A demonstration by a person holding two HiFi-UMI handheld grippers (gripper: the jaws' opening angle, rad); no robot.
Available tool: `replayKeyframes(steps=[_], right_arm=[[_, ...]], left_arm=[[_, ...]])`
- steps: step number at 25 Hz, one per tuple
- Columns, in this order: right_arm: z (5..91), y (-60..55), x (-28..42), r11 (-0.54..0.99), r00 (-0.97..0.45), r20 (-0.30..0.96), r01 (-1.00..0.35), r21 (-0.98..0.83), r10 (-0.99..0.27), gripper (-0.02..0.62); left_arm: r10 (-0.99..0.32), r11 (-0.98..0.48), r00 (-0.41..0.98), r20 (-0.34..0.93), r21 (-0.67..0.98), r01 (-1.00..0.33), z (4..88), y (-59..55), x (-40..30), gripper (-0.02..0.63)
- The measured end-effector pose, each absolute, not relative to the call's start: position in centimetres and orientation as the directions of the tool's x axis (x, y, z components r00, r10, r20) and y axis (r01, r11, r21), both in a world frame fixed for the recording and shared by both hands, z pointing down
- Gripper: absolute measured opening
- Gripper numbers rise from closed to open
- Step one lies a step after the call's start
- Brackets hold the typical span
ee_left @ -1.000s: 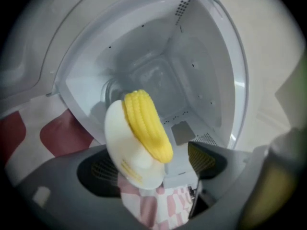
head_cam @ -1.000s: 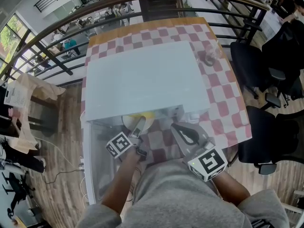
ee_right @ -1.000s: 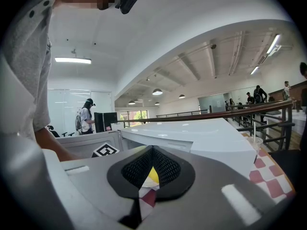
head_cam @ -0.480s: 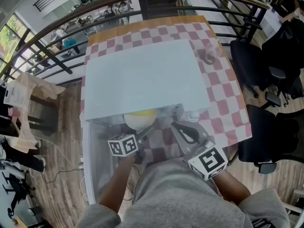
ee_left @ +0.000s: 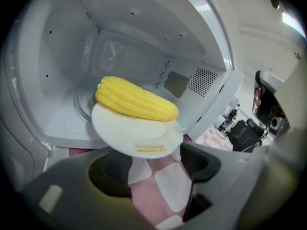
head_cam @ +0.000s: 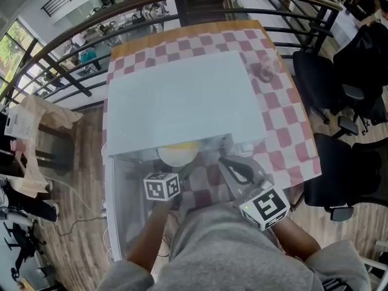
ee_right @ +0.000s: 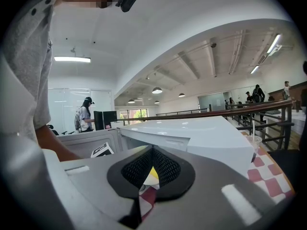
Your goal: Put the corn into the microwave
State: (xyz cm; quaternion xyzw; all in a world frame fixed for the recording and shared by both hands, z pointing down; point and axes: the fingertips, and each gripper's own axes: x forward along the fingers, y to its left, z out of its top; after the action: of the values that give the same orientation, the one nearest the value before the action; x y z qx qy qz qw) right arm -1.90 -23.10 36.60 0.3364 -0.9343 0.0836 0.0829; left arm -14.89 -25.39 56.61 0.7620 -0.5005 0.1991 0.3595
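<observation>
A yellow corn cob (ee_left: 135, 99) lies on a white plate (ee_left: 136, 135) at the mouth of the open white microwave (head_cam: 182, 102). In the head view the corn (head_cam: 179, 145) and plate (head_cam: 176, 156) peek out under the microwave's front edge. My left gripper (ee_left: 153, 163) sits just in front of and below the plate's near rim. Its jaws are closing, but the pads do not press on the plate. My left gripper (head_cam: 180, 176) is low by the door. My right gripper (head_cam: 225, 160) rests beside it, shut and empty, and the right gripper view shows my right gripper (ee_right: 152, 150) shut.
The microwave door (head_cam: 124, 211) hangs open at the left. The checked tablecloth (head_cam: 285, 120) covers the table, with a clear plastic cup (head_cam: 265, 71) at the back right. Black office chairs (head_cam: 339, 180) stand to the right and a railing (head_cam: 73, 65) behind.
My left gripper has rolled so that its marker cube faces up, and its tips have drawn back and down from the plate. The plate, corn and right gripper stay put.
</observation>
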Motion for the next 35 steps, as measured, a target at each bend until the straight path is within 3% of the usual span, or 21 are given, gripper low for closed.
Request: replayKeyframes(steps=[4, 9, 35], right_arm=[[36.6, -23.3, -1.9, 0.76, -0.76, 0.21, -0.642, -0.098, -0.615, 0.0], [36.8, -23.4, -1.7, 0.755, -0.755, 0.215, -0.648, -0.101, -0.619, 0.0], [37.5, -23.0, -1.1, 0.756, -0.758, 0.219, -0.645, -0.113, -0.614, 0.0]], left_arm=[[-0.62, -0.173, 0.406, 0.671, 0.388, -0.905, 57.1, -25.7, -15.3, 0.249], [-0.646, -0.058, 0.312, 0.697, 0.362, -0.93, 57.1, -26.4, -17.0, 0.016], [-0.666, 0.002, 0.247, 0.704, 0.333, -0.943, 55.9, -27.1, -17.7, 0.011]])
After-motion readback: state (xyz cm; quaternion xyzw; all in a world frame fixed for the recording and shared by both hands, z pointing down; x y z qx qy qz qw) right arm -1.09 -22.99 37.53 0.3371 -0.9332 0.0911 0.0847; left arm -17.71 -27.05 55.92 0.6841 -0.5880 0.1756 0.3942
